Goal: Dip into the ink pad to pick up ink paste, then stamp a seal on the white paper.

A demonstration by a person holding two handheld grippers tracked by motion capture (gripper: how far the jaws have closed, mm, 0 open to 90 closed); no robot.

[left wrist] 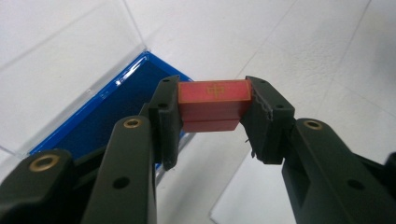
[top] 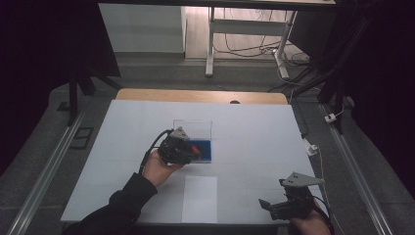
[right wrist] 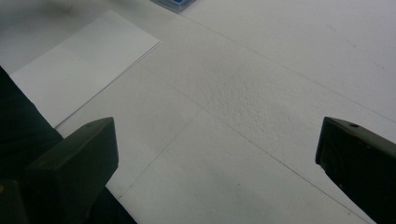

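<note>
A small red block with a gold mark on its top face is clamped between the two black jaws of my left gripper. In the high view that left gripper hovers at the near left corner of a clear box with a blue pad in its base, and the red block shows at its tip. The blue pad lies just behind and left of the block in the left gripper view. My right gripper rests near the table's front right edge, its jaws wide apart over bare white table, nothing between them.
A white sheet of paper lies flat at the front middle of the white table; the paper also shows upper left in the right gripper view. A white desk frame and cables stand on the floor beyond the table.
</note>
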